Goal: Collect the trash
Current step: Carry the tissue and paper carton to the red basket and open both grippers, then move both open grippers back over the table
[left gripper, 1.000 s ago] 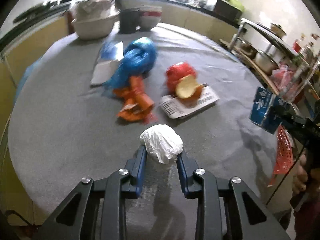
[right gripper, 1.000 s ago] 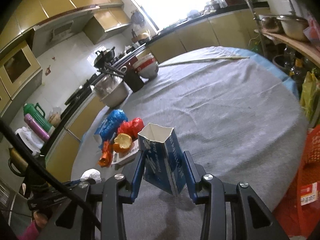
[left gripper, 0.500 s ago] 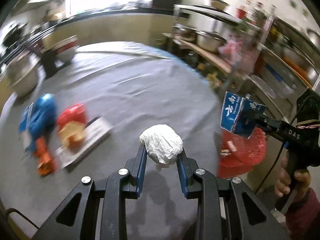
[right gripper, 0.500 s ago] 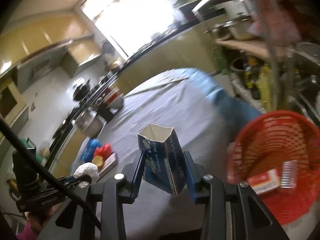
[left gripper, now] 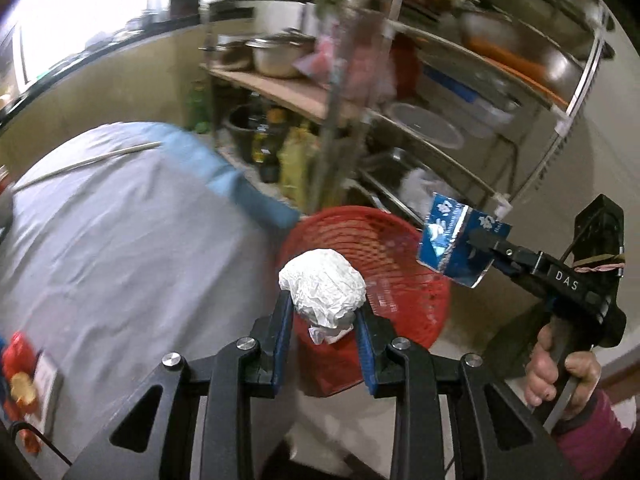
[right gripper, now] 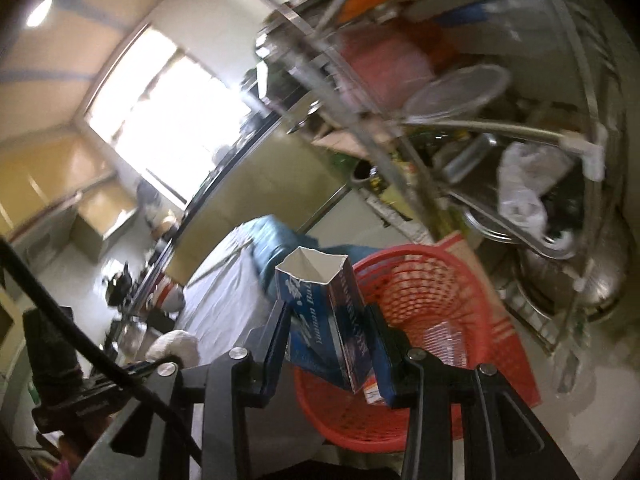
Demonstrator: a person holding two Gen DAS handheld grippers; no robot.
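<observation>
Trash held over the red basket

Carton, blue and white printed cardboard with a square section, sits clamped between the blue pads of the right tongs. In the right wrist view its long axis runs up the frame, leaning slightly left, with the open white-lined mouth at the top and the base low between the pads. From the left wrist view the same carton appears at right of centre, tilted, its long axis running from upper left to lower right. The right tongs come in from the right of that frame, gripped by a hand in a magenta sleeve at lower right.

Left tongs are closed on a crumpled white paper wad, rounded and creased, bulging above the pads with a small tail hanging beneath. In the right wrist view the wad shows at lower left.

Both pieces hang over or just beside a round red plastic mesh basket, which stands on the floor next to the desk edge. The basket holds a few flat wrappers. The desk is round, draped in grey cloth with a blue under-layer showing at its rim. A metal shelf rack of pots and bowls fills the upper right, blurred.
</observation>
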